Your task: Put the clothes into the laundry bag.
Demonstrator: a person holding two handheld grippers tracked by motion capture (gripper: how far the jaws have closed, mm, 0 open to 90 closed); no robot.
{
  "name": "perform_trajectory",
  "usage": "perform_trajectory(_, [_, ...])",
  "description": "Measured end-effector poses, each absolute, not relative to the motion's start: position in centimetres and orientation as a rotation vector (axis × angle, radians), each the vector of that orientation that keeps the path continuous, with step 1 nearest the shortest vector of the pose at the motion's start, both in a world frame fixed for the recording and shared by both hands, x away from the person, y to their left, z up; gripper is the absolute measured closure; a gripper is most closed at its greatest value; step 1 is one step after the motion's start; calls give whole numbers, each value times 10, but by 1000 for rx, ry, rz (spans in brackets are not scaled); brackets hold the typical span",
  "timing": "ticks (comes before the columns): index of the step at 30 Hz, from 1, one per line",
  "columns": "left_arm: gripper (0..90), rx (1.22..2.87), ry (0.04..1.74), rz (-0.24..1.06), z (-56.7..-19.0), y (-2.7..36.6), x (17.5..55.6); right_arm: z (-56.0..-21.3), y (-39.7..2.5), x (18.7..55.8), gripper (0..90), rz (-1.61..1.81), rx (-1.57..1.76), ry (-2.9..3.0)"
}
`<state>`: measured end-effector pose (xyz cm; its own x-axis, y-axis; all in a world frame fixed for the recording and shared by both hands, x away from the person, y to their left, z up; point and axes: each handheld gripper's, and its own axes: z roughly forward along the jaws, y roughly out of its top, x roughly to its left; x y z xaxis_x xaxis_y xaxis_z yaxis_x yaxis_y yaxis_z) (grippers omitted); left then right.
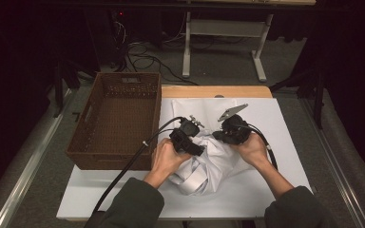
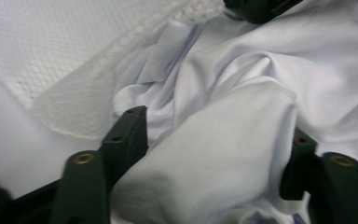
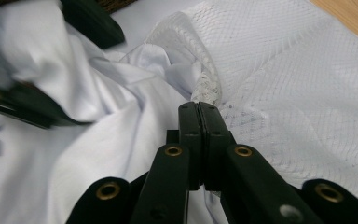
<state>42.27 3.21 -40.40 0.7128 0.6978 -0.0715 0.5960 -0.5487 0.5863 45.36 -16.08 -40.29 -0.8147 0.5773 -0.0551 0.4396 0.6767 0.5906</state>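
Left gripper (image 2: 214, 154) pinches a bunched shirt (image 1: 209, 164) fold; right gripper (image 3: 199, 109), pressed together on the mesh bag (image 3: 279, 79) edge (lower centre), could slip.

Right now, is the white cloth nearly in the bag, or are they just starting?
About midway, I'd guess. The mesh bag lies flat on the table, and the right gripper pinches its rim. The left gripper holds a bunch of the cloth by the bag's mouth. Most of the cloth still lies outside, and the basket is empty.
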Motion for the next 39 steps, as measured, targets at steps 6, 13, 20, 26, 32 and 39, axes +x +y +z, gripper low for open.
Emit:
perform_trajectory(6, [357, 2214, 928, 241, -379, 48, 411, -401, -165, 453, 900, 836, 820, 2653])
perform_trajectory(13, [599, 2329, 907, 201, -406, 38, 422, -401, -161, 453, 900, 832, 815, 2657])
perform_trajectory(20, [858, 2421, 912, 119, -446, 13, 435, -399, -159, 452, 900, 865, 815, 2648])
perform_trajectory(26, [869, 2379, 1045, 166, -460, 10, 453, -396, -158, 444, 900, 886, 770, 2653])
perform_trajectory(32, [859, 2337, 1130, 207, -458, 14, 463, -401, -157, 442, 900, 878, 774, 2667])
perform_trajectory(39, [536, 2348, 1070, 208, -418, 31, 442, -406, -161, 445, 900, 867, 785, 2676])
